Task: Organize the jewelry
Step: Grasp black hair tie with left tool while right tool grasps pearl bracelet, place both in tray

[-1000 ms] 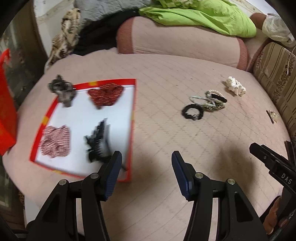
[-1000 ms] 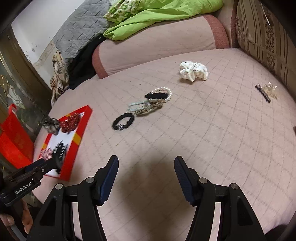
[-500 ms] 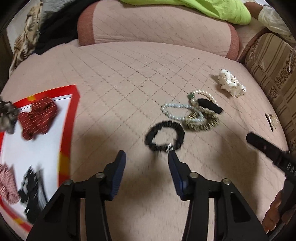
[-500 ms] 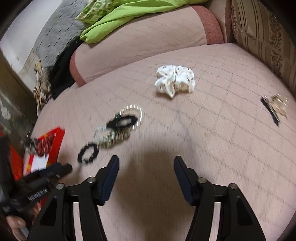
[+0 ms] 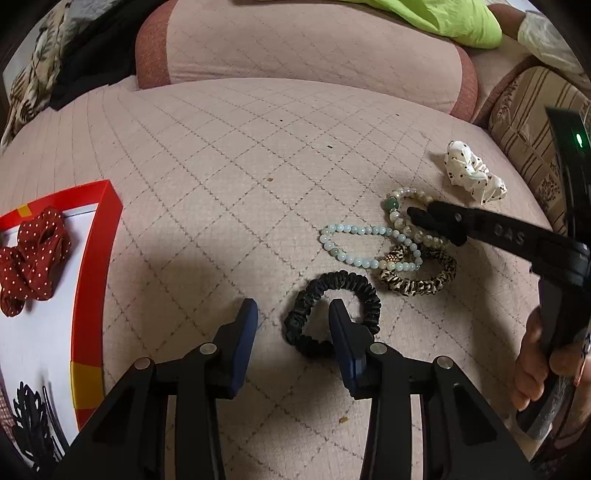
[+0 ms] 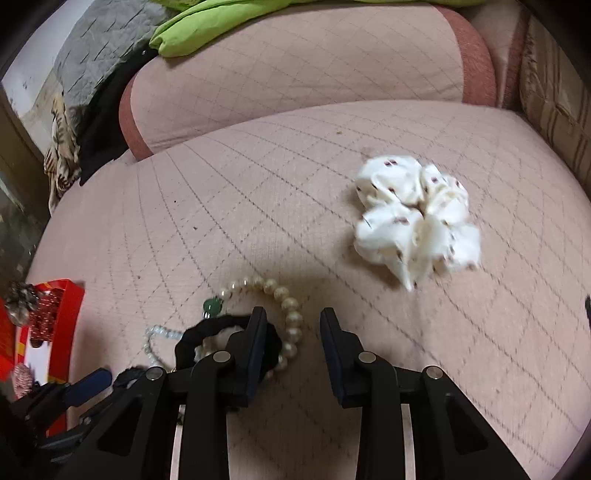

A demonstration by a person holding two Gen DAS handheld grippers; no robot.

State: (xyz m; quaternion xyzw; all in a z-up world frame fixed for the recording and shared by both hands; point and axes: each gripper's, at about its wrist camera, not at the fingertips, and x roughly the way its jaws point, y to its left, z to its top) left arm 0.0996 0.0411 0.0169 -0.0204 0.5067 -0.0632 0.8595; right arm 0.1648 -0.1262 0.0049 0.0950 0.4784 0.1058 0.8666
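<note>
A black scrunchie [image 5: 332,314] lies on the pink quilted sofa seat. My left gripper [image 5: 291,314] is open, low over it, its right finger inside the ring and its left finger outside. Behind lie a pale blue bead bracelet [image 5: 369,243], a leopard-print scrunchie [image 5: 417,280], a pearl bracelet [image 5: 406,218] [image 6: 284,302] and a small black hair tie [image 6: 225,332]. My right gripper [image 6: 291,325] is open, its left finger over the black hair tie; it also shows in the left wrist view [image 5: 443,218]. A white spotted scrunchie [image 6: 417,218] [image 5: 469,173] lies further right.
A red-rimmed white tray [image 5: 92,266] at the left holds a red dotted scrunchie [image 5: 33,254] and a black claw clip [image 5: 33,424]. A pink bolster [image 5: 314,55] with green cloth [image 5: 424,14] lies behind. A striped cushion [image 5: 535,122] stands at the right.
Both grippers have moved away from the tray and forward toward the pile of bracelets and hair ties. The left now straddles the black scrunchie; the right has reached the black hair tie.
</note>
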